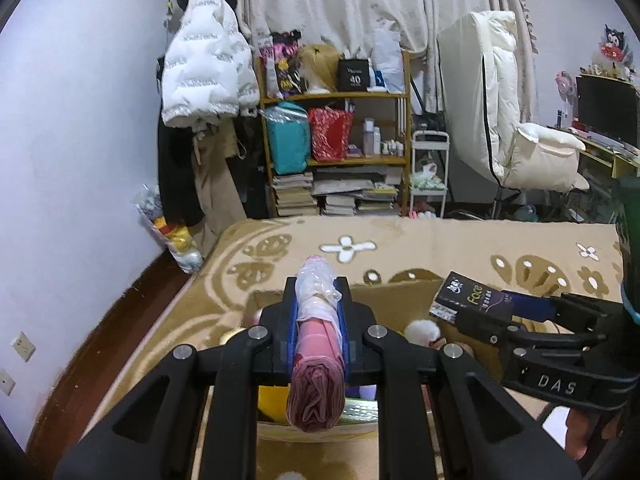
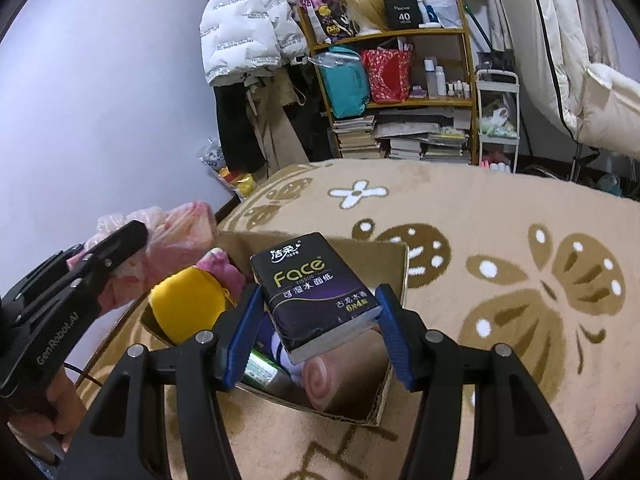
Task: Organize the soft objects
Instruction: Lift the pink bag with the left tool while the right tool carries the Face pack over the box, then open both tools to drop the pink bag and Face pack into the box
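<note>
My left gripper (image 1: 318,296) is shut on a roll of pink plastic bags (image 1: 318,360) and holds it above the open cardboard box (image 2: 396,268). From the right wrist view the roll (image 2: 172,236) sits left of the box. My right gripper (image 2: 320,300) is shut on a black "Face" tissue pack (image 2: 316,292), held over the box; the pack also shows in the left wrist view (image 1: 472,300). Inside the box lie a yellow soft item (image 2: 188,304), a pink plush (image 2: 224,268) and a pink rolled towel (image 2: 328,380).
The box stands on a beige flower-patterned blanket (image 2: 500,240). Behind are a wooden shelf (image 1: 336,96) with bags and books, a hanging white jacket (image 1: 204,68), a white chair (image 1: 500,120) and a wall on the left.
</note>
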Demonstrator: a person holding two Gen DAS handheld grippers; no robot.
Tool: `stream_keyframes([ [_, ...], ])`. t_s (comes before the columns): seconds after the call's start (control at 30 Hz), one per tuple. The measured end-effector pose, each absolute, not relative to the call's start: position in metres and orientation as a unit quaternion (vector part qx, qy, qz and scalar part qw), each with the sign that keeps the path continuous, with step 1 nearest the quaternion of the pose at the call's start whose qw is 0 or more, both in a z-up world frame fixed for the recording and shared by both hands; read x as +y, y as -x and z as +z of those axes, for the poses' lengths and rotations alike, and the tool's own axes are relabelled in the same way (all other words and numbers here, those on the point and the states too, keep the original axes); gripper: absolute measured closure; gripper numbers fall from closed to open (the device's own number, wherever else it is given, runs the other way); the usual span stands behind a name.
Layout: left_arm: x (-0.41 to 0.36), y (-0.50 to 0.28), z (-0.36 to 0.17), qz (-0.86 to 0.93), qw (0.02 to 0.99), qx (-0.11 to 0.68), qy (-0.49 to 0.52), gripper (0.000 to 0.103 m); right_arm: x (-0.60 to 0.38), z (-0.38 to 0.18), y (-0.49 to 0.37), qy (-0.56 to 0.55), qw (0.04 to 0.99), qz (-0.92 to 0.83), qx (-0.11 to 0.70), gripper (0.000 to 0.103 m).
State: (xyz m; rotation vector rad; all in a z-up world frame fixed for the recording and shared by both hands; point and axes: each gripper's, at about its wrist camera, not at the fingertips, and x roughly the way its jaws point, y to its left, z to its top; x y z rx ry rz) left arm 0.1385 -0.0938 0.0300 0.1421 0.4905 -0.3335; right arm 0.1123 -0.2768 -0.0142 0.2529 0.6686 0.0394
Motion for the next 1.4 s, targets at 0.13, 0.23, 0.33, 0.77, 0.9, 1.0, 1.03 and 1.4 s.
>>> stream_keyframes([
  [0.13,-0.098,-0.149,0.009,-0.176,0.945,0.265,-0.075,0.088,-0.274,-0.026,-0.116,-0.111,0.937,0.009,0.331,0.042],
  [0.23,-0.099,-0.157,-0.003,-0.185,0.938,0.282,-0.076,0.088,-0.27,-0.03,-0.119,-0.092,0.94,0.001,0.327,0.042],
  [0.33,-0.098,-0.165,-0.013,-0.189,0.933,0.301,-0.063,0.087,-0.266,-0.031,-0.121,-0.069,0.943,-0.007,0.324,0.042],
  [0.77,-0.096,-0.17,-0.028,-0.173,0.924,0.33,-0.081,0.079,-0.269,-0.041,-0.125,-0.087,0.938,0.004,0.336,0.042],
  [0.9,-0.092,-0.166,-0.021,-0.163,0.927,0.328,-0.082,0.071,-0.271,-0.039,-0.119,-0.093,0.938,0.002,0.335,0.037],
  [1.0,-0.086,-0.162,-0.014,-0.159,0.927,0.33,-0.082,0.048,-0.274,-0.035,-0.111,-0.103,0.938,0.002,0.33,0.031],
  [1.03,-0.084,-0.158,-0.011,-0.16,0.927,0.328,-0.086,0.046,-0.274,-0.034,-0.109,-0.106,0.939,0.003,0.328,0.029],
  [1.4,-0.051,-0.113,0.031,-0.125,0.943,0.288,-0.107,0.009,-0.27,-0.002,-0.075,-0.104,0.946,-0.009,0.307,0.0],
])
